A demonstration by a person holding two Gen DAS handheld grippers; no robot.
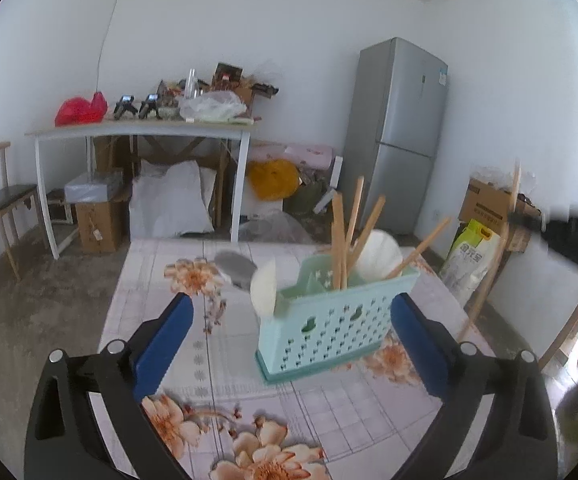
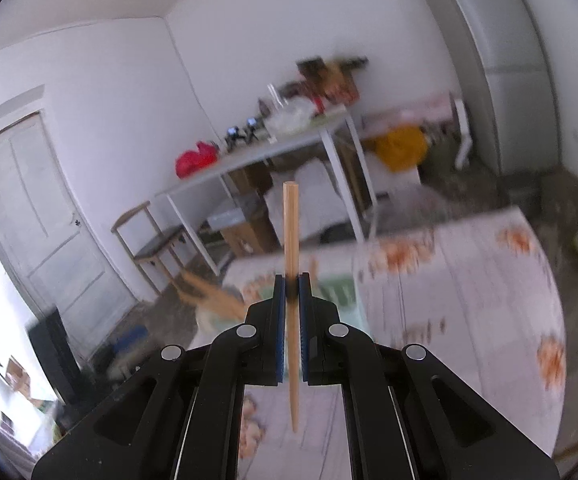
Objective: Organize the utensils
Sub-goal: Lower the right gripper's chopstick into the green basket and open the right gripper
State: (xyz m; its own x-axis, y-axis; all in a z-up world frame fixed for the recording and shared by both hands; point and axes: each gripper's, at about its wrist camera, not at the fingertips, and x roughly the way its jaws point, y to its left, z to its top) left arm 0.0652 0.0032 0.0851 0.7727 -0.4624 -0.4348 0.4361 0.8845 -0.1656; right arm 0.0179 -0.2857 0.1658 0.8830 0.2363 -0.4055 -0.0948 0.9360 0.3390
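Right wrist view has the right gripper (image 2: pixel 291 286) clamped on a single wooden chopstick (image 2: pixel 291 232), its blue pads (image 2: pixel 280 320) pressed against the stick from both sides. The chopstick stands nearly upright between them, its thick end up against the far wall and its thin tip hanging down past the linkage over the tablecloth (image 2: pixel 469 280). Beyond the fingers everything is smeared, but a green caddy (image 2: pixel 339 290) shows just behind the pads, with a blur of other sticks to its left. From the left wrist view, the left gripper (image 1: pixel 291 318) is spread wide and holds nothing, one pad (image 1: pixel 167 346) out on bare cloth and the other close beside the caddy's (image 1: pixel 329 328) right end; whether it touches I cannot tell. The caddy stands on the floral tablecloth (image 1: pixel 217 364) with several chopsticks (image 1: pixel 339 240) leaning in it at different angles and two white spoons (image 1: pixel 381 254), one in the back and one at its left end. A grey object (image 1: pixel 235 266) lies on the cloth behind it. Further back are a cluttered white desk (image 1: pixel 141 130), a chair (image 1: pixel 1 200) and a fridge (image 1: pixel 397 132).
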